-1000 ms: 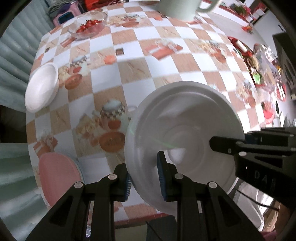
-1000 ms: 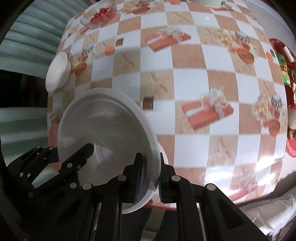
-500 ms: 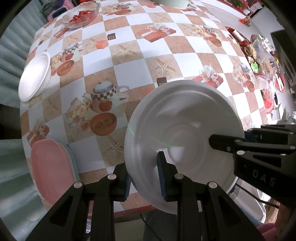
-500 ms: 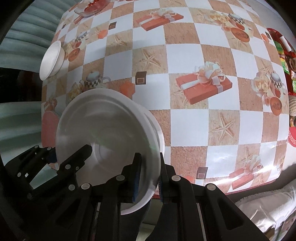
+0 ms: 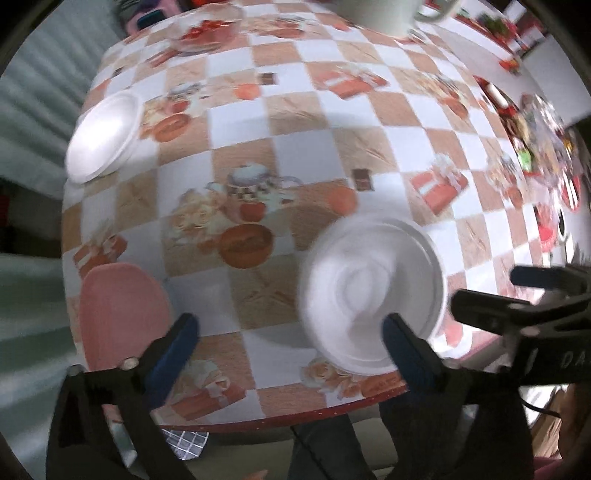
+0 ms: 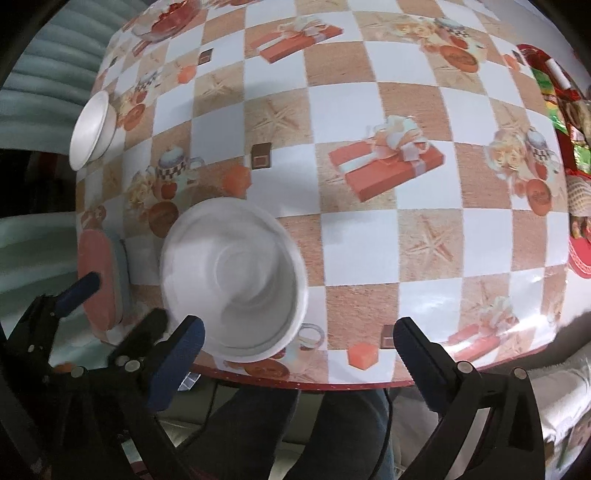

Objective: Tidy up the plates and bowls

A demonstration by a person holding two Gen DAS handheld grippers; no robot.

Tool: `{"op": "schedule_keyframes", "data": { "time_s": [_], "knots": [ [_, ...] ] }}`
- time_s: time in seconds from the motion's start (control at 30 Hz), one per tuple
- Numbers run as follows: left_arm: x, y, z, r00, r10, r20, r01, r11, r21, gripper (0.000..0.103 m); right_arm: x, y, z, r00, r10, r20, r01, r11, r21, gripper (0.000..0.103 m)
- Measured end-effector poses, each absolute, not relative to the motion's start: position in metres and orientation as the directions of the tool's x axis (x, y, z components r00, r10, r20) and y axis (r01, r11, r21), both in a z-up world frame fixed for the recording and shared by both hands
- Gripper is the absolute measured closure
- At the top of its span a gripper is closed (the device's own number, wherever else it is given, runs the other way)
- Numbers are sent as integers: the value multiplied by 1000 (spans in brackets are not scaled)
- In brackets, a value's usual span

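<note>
Two grippers hang above one white bowl (image 6: 236, 280), which sits near the table's front edge on the checkered cloth (image 6: 369, 92). The left gripper (image 5: 291, 343) and the right gripper (image 6: 299, 339) have both just been opening; their jaws now stand spread wide and no pad presses on the bowl's rim. In the left wrist view the bowl is blurred and one blue pad overlaps its near edge, though whether they touch I cannot tell.

At about nine o'clock from the bowl, at the table's left edge, lies a pink plate (image 5: 122, 317) on top of a paler one. At about ten o'clock, well apart, a second white bowl (image 5: 103, 136) stands at the same edge. Farther off, toward eleven o'clock, a clear glass dish holding red fruit (image 6: 166, 18) sits near the far corner. At twelve o'clock in the left wrist view, a pale green mug (image 5: 373, 14) stands at the far side.

The cloth is printed in white and tan squares with red gift boxes, teapots and starfish. Red packets and trays (image 6: 561, 110) crowd the table's right edge, around three o'clock. Pale ribbed panelling (image 6: 48, 74) runs behind the table on the left. A person's dark trouser legs (image 6: 258, 435) show below the front edge.
</note>
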State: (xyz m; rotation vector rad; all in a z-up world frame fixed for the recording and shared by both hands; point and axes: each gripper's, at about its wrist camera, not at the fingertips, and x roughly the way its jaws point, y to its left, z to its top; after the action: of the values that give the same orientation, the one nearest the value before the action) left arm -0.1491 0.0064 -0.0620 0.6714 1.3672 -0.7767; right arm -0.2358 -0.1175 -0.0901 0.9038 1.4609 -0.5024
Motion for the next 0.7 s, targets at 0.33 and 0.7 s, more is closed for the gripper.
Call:
{"op": "schedule_keyframes", "data": {
  "time_s": [0.33,0.7],
  "knots": [
    [-105,44,-44,38,-133,-990,714,697,-66,0,-217,-113,-63,104,208,-973,752,623,214,0],
    [-70,81,-32,47,-153,-987,625,775,-90,0,-151,-84,-34,114,181,-977,636,742,212,0]
  ]
}}
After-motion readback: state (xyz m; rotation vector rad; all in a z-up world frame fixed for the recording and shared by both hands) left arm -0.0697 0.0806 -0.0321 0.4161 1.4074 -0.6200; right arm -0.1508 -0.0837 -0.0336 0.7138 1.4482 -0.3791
